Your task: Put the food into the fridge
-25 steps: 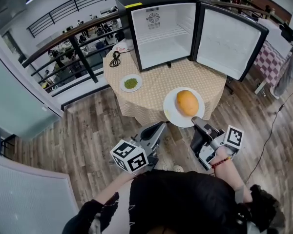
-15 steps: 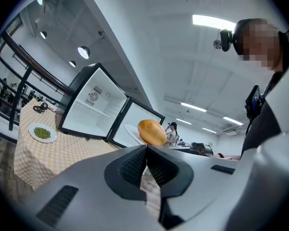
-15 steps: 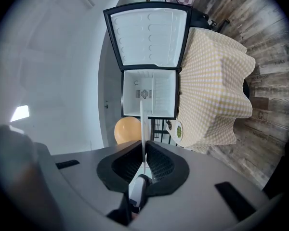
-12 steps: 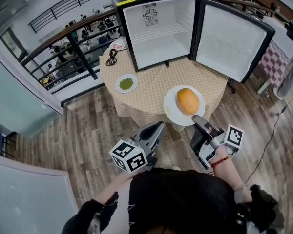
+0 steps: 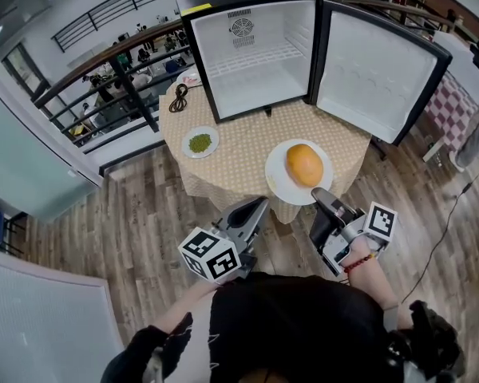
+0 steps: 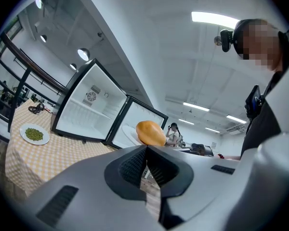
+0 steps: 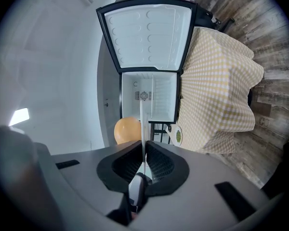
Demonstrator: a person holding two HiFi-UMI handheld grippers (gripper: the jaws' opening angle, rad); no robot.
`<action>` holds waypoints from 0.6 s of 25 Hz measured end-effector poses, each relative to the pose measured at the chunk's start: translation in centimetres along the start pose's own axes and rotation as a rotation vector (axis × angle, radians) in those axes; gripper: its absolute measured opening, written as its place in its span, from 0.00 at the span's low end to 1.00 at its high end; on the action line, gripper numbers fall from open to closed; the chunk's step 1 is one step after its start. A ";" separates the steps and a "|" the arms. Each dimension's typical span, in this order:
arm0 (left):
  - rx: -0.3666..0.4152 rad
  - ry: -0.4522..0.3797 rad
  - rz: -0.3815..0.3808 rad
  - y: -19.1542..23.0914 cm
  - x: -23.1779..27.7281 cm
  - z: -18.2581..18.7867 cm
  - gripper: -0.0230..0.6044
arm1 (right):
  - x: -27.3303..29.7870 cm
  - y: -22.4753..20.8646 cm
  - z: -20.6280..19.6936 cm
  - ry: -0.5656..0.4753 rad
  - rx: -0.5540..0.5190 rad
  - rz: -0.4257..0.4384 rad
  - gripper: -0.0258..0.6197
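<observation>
I stand at a round table point(image 5: 239, 146) draped in a yellow checked cloth, facing a small black fridge point(image 5: 239, 86) whose door point(image 5: 367, 74) hangs wide open on the right, with the white inside empty. My right gripper point(image 5: 319, 194) is clamped on the near rim of a white plate point(image 5: 278, 178). In the right gripper view the rim runs as a thin white line straight through the closed pads. On the plate sits one rounded orange-yellow piece of food point(image 5: 305, 165), a bun or a fruit; I cannot tell which. The plate is at the table's near edge, well short of the fridge, and I cannot tell whether its underside touches the cloth. My left gripper point(image 5: 259, 203) hangs just beside it, below the table's edge, pads pressed together on nothing. A smaller plate of green food point(image 5: 199, 143) rests farther left on the cloth. I judge the plate to be stiff, smooth and breakable, and fairly heavy for a pinch at one edge, so it will want to droop away from my grip. The food looks loose and round enough to roll if the plate tips. The rim is the only real place to grip, and I would keep it level, perhaps with the left gripper steadying the far side.
</observation>
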State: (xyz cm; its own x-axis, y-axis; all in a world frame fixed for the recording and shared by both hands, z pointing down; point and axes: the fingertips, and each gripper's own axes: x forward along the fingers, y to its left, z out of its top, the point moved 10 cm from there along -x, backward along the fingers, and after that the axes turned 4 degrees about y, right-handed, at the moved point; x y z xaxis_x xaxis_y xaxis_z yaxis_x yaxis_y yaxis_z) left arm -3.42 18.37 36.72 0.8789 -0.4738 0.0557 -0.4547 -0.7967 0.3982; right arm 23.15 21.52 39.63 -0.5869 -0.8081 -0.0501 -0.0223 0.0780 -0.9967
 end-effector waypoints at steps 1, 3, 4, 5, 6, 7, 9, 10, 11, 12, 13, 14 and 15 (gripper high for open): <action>0.000 -0.002 0.005 0.1 0.4 0.0 0.05 | 0.2 -0.1 0.5 0.009 0.000 -0.001 0.09; -0.003 -0.005 0.017 0.6 1.4 0.1 0.05 | 1.0 -0.3 1.6 0.025 0.001 -0.002 0.09; -0.004 -0.006 0.024 0.8 1.7 0.2 0.05 | 1.3 -0.3 2.1 0.033 0.001 -0.003 0.09; -0.004 -0.009 0.030 0.8 1.9 0.2 0.05 | 1.5 -0.3 2.4 0.041 0.001 -0.003 0.09; -0.003 -0.012 0.035 0.7 1.8 0.1 0.05 | 1.5 -0.3 2.4 0.047 0.000 -0.002 0.09; 0.000 -0.017 0.040 0.5 1.6 0.0 0.05 | 1.5 -0.2 2.4 0.052 -0.002 -0.001 0.09; 0.003 -0.025 0.052 0.3 1.6 0.0 0.05 | 1.5 -0.2 2.6 0.064 -0.005 0.004 0.09; 0.003 -0.028 0.059 0.4 1.7 0.0 0.05 | 1.7 -0.1 2.8 0.071 -0.006 0.006 0.09; 0.002 -0.030 0.064 0.5 1.8 0.1 0.05 | 1.9 -0.2 3.0 0.076 -0.007 0.008 0.09; 0.001 -0.031 0.069 0.6 2.0 0.1 0.05 | 2.0 -0.2 3.3 0.081 -0.008 0.008 0.09; 0.001 -0.031 0.072 0.6 2.1 0.0 0.05 | 2.2 -0.4 3.6 0.084 -0.008 0.008 0.09; 0.001 -0.031 0.075 0.7 2.3 0.0 0.05 | 2.3 -0.5 3.8 0.087 -0.007 0.008 0.09; 0.001 -0.029 0.077 0.7 2.4 -0.1 0.05 | 2.4 -0.6 3.9 0.088 -0.004 0.009 0.09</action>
State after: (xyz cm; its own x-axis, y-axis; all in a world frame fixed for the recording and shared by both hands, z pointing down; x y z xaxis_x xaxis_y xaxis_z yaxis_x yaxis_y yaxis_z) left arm -1.65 16.70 37.25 0.8366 -0.5447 0.0593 -0.5212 -0.7576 0.3929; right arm 24.91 17.25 39.88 -0.6562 -0.7527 -0.0531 -0.0198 0.0876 -0.9960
